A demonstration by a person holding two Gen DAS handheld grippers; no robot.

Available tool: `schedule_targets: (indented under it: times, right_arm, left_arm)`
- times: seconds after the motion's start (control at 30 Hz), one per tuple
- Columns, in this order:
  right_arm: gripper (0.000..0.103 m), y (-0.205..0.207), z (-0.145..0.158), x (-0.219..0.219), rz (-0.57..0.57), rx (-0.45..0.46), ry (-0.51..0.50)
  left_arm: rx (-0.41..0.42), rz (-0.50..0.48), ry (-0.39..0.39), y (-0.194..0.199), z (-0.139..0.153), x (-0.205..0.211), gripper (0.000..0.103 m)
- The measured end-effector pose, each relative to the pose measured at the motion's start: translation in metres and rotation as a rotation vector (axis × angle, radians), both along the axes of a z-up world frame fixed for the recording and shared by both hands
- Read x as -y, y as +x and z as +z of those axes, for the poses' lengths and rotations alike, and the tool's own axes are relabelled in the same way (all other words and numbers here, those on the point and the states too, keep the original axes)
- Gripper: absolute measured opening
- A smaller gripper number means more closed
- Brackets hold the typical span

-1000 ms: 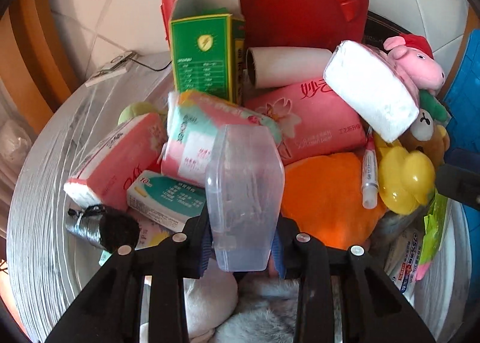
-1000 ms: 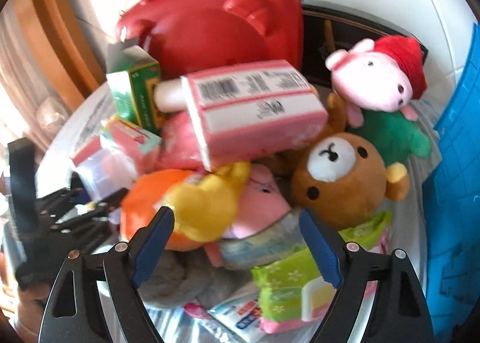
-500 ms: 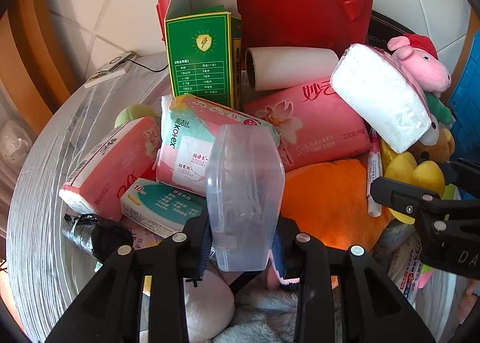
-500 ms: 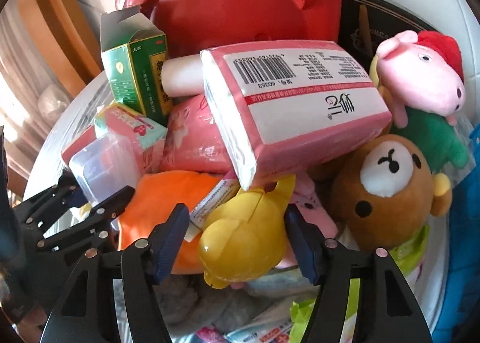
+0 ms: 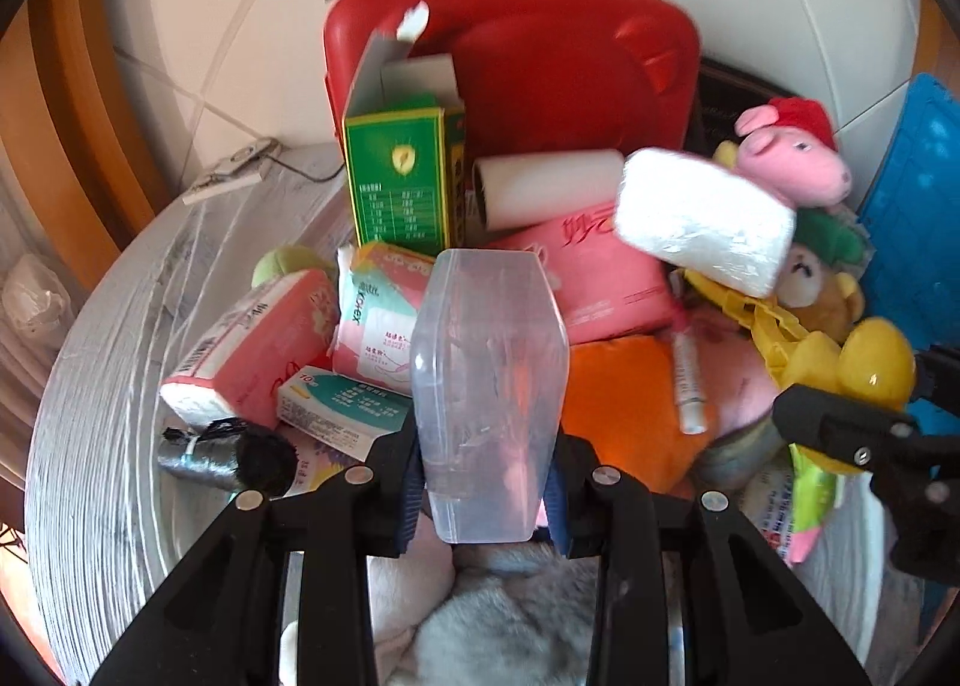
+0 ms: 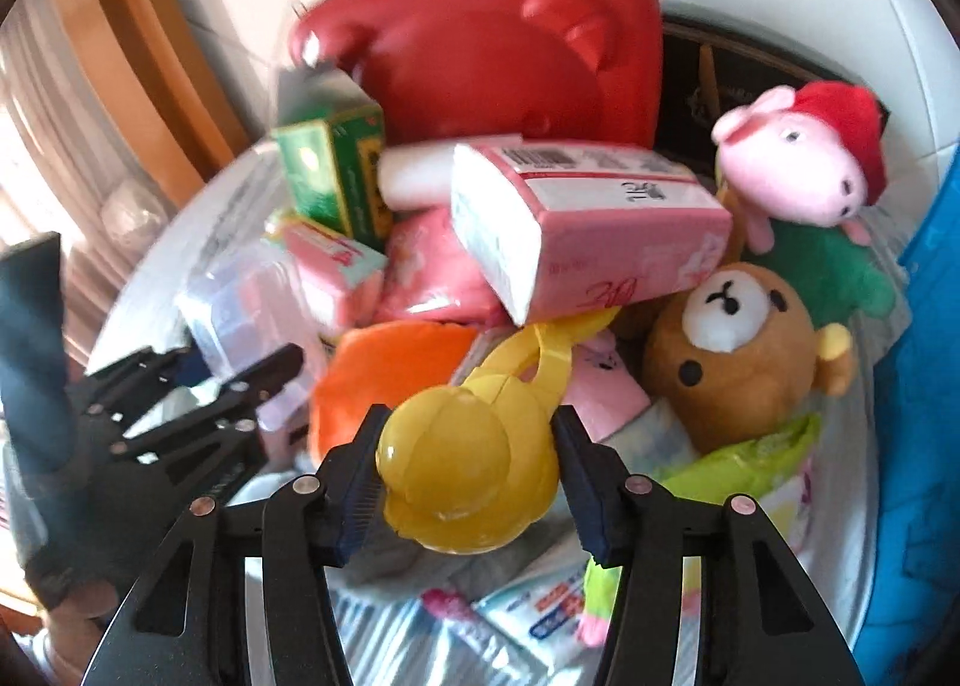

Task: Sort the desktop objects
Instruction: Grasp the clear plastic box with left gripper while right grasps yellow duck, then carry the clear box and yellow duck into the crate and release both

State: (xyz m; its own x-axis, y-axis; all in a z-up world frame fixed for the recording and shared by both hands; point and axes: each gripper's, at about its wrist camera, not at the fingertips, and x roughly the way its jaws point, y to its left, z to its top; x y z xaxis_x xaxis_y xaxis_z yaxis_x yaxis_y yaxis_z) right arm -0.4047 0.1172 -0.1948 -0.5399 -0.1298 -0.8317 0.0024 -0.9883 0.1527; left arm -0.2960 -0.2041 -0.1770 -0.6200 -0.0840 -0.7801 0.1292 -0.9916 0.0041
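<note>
**Operator:** Report the near field first.

**Technician:** Your left gripper (image 5: 487, 497) has its fingers clamped on the lower part of one clear plastic box (image 5: 489, 392), held upright above the pile. Your right gripper (image 6: 465, 491) has just been closing; its fingers now press both sides of one yellow ball-shaped clamp toy (image 6: 471, 476), lifted over the heap. In the left view the same toy shows at the right edge, with only the tip of the right gripper in frame.

**Operator:** What does each view add?

**Technician:** Your left view alone shows one black roll (image 5: 225, 455), one teal-and-white carton marked "10" (image 5: 342, 404), one pack reading "Kotex" sideways (image 5: 375, 320) and one marker pen (image 5: 687, 386) lying on the orange cushion (image 5: 624, 410). Your right view alone shows the barcode face of the pink tissue pack (image 6: 591, 221) and one lime-green wipes pack (image 6: 750, 455).

**Operator:** Counts, middle to far?

**Technician:** You can count two plush toys plainly: one brown bear (image 6: 741, 350) and one pink pig with a red cap (image 6: 801, 158). Behind stand one green carton with a shield emblem, flap open (image 5: 402, 182), one white roll (image 5: 549, 185) and one red carry case (image 5: 540, 74) with two handles. All rest on the round surface (image 5: 90, 362). The Chinese print is too small to read.
</note>
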Motion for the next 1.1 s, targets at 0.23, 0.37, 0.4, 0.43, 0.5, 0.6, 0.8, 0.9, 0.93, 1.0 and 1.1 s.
schedule_targets:
  times: [0.23,0.37,0.4,0.43,0.5,0.6,0.8,0.9,0.93,1.0,1.1]
  right_arm:
    - [0.053,0.037,0.042,0.004,-0.012,-0.095,0.045]
    - [0.053,0.051,0.063,0.011,-0.032,-0.151,0.049]
    - [0.053,0.057,0.071,0.012,-0.039,-0.170,0.056]
    - [0.053,0.067,0.080,0.011,-0.045,-0.192,0.062]
    - [0.053,0.082,0.096,0.010,-0.059,-0.233,0.075]
    - [0.053,0.108,0.117,0.008,-0.077,-0.287,0.090]
    - [0.053,0.158,0.155,-0.002,-0.125,-0.390,0.123]
    - [0.053,0.190,0.184,-0.011,-0.158,-0.468,0.148]
    - [0.053,0.199,0.192,-0.014,-0.169,-0.490,0.155]
    - [0.053,0.221,0.211,-0.021,-0.196,-0.540,0.177]
    - [0.053,0.260,0.241,-0.035,-0.258,-0.614,0.226]
  left_arm:
    - [-0.081,-0.040,-0.001,0.029,0.037,-0.013,0.032]
    - [-0.135,-0.053,-0.006,0.051,0.061,-0.020,0.032]
    - [-0.147,-0.059,-0.005,0.056,0.066,-0.023,0.032]
    - [-0.158,-0.065,-0.004,0.061,0.071,-0.025,0.032]
    - [-0.186,-0.078,-0.010,0.071,0.083,-0.033,0.032]
    - [-0.227,-0.105,-0.016,0.085,0.100,-0.046,0.032]
    - [-0.307,-0.176,-0.026,0.114,0.132,-0.082,0.032]
    - [-0.347,-0.217,-0.027,0.126,0.148,-0.104,0.032]
    - [-0.360,-0.230,-0.029,0.129,0.153,-0.112,0.032]
    - [-0.390,-0.263,-0.031,0.135,0.165,-0.130,0.032]
    - [-0.436,-0.324,-0.016,0.143,0.183,-0.159,0.032]
